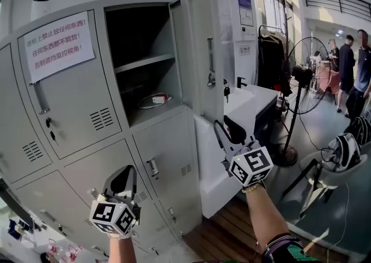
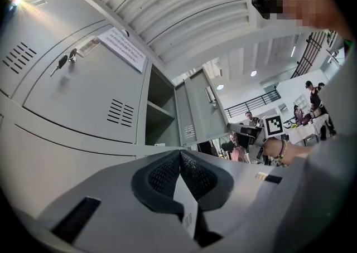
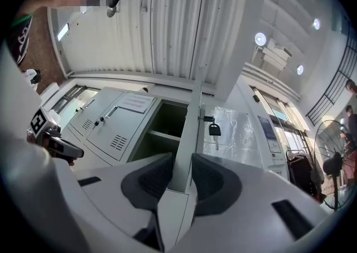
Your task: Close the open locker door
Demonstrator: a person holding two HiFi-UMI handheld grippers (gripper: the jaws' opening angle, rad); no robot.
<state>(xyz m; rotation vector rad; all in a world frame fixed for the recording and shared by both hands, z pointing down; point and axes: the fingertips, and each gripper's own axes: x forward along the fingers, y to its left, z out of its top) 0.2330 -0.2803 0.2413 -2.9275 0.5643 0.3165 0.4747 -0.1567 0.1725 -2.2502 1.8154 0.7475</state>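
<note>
Task thing: the locker door (image 1: 200,53) stands swung out to the right of its open compartment (image 1: 145,65), in the upper row of the grey locker bank, nearly edge-on to the head view
Door details: a key (image 3: 213,129) hangs from the lock on the door's outer face; a small red and white item (image 1: 159,99) lies inside the compartment, set back from the opening
Right gripper: the right gripper (image 1: 226,128) is raised just below and to the right of the door's lower corner; its jaws are a little apart, and in the right gripper view the door's thin free edge lines up with the gap between them, but the pads do not look pressed on it, so it holds nothing
Left gripper: the left gripper (image 1: 124,174) is low in front of the lower lockers, well apart from the door, with jaws fully together and nothing in them
Step in hand: the approach, by my reading; the right gripper is being brought to the door and the door is not yet pushed
Next move calls for: contact on the outer face or free edge, then a sweep leftward along the hinge arc until the door sits flush in its frame
Watch for: the hanging key snagging the gripper, and the door bouncing back open if pushed too briskly
</note>
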